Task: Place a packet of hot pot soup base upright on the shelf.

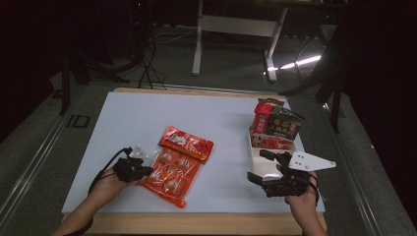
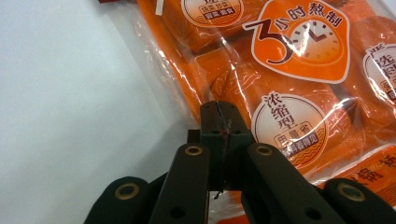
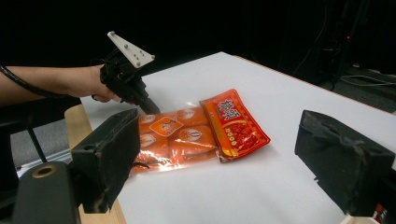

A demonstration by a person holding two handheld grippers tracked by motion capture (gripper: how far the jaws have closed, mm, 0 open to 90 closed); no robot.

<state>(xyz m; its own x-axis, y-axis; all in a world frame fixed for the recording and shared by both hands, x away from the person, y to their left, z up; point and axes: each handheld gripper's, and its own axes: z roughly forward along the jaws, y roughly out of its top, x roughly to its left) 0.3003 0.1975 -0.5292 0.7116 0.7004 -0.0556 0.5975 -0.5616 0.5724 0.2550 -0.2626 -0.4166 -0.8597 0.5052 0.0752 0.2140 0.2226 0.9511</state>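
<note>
Lying nearest the person's edge of the white table (image 1: 123, 123), at about seven o'clock from its middle in the high view, the orange packet (image 1: 169, 177) is stretching its long axis from five o'clock, toward the front edge, up to eleven o'clock. Its far end is tucking in against the red packet (image 1: 187, 143), which is lying across it at about one o'clock, with its own length running from ten o'clock to four o'clock.

The left gripper (image 1: 139, 169) is sitting at nine o'clock of the orange packet, its jaws pressed together on the packet's clear plastic side edge. In the left gripper view the closed left gripper (image 2: 223, 121) is pinching that film, with the printed round labels and the clock emblem of the orange packet (image 2: 289, 84) spreading away toward one o'clock. In the right gripper view the same left gripper (image 3: 148, 108) is coming down at a slant onto the orange packet (image 3: 173, 135), with the red packet (image 3: 236, 123) just beyond it at three o'clock.

The right gripper (image 1: 263, 167) is hovering at four o'clock of the table, its jaws standing wide apart with nothing between them; the right gripper view is showing the two black pads (image 3: 109, 154) far apart, over bare table.

Farther off, at two o'clock, a white tray (image 1: 255, 160) is holding more packets (image 1: 278, 125), standing on end at its far end.
</note>
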